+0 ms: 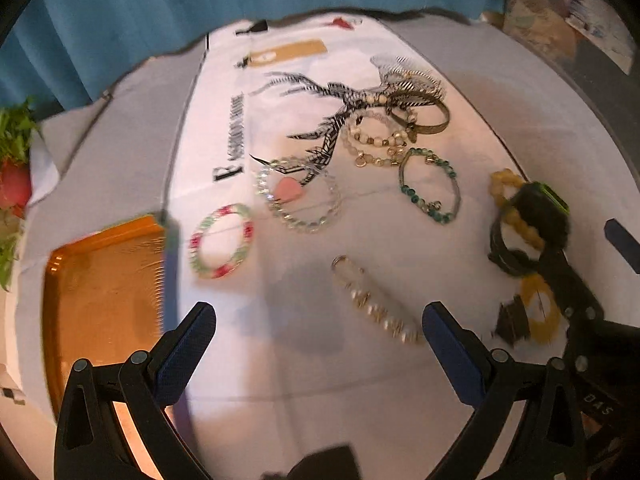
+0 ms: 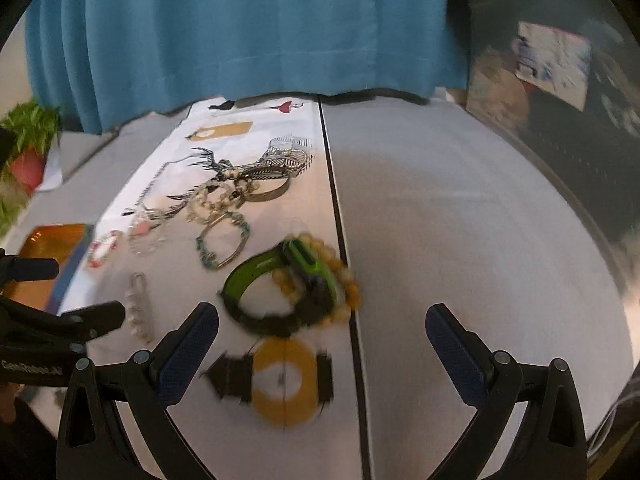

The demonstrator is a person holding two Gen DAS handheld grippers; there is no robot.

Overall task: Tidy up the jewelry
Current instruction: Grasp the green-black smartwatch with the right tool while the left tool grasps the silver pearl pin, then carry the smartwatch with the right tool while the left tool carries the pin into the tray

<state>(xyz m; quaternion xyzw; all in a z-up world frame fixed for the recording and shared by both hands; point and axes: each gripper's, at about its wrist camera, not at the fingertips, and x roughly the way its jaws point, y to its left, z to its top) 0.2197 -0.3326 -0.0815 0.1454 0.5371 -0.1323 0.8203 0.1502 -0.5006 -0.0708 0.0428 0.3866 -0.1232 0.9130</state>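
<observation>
Several bracelets lie on a white printed cloth [image 1: 224, 128]. My left gripper [image 1: 318, 322] is open and empty above a pearl bracelet [image 1: 376, 304]. A pink-green bead bracelet [image 1: 222, 240], a clear bead bracelet [image 1: 300, 196] and a teal bead bracelet [image 1: 430, 186] lie beyond it. An orange tray [image 1: 100, 304] sits at the left. My right gripper [image 2: 320, 326] is open and empty over a green-black wristband [image 2: 280, 292], amber beads [image 2: 344, 288] and a yellow ring bracelet [image 2: 280, 380]. The right gripper shows in the left wrist view as well.
A pile of gold and pearl bangles [image 1: 400, 120] lies at the far end of the cloth. A potted plant [image 2: 30, 148] stands at the far left. A blue curtain [image 2: 248, 32] hangs behind the table. Grey table surface [image 2: 460, 240] spreads to the right.
</observation>
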